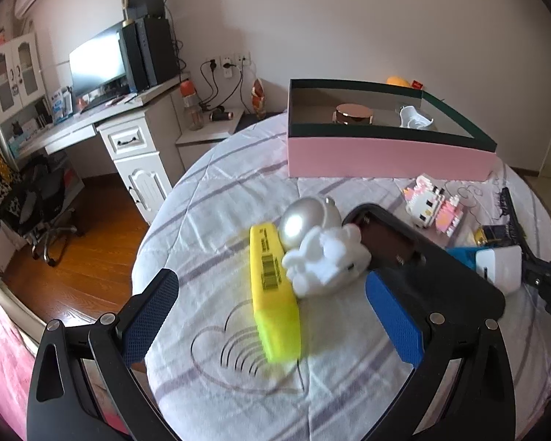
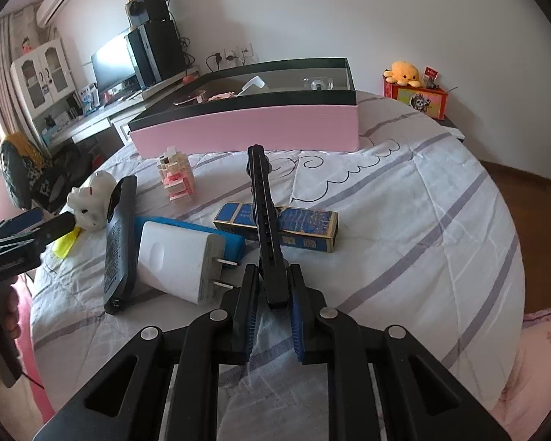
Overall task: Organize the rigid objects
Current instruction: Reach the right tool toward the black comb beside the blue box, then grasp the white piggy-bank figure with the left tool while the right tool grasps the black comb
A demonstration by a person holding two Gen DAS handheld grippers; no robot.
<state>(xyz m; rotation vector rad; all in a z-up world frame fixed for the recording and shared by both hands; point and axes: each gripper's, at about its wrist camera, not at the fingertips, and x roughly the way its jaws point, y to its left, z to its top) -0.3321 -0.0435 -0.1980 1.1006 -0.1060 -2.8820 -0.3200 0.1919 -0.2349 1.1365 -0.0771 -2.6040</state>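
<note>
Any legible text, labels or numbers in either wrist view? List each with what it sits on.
None reads cleanly.
Yellow highlighter pen: black barcode and a print line, motion-blurred.
Black flat remote-like device: rows of white print on its back, too small.
Blue and gold cardboard box: pale label and small marks, unreadable.
White plug-in charger: grey print on its pronged face, too small.
</note>
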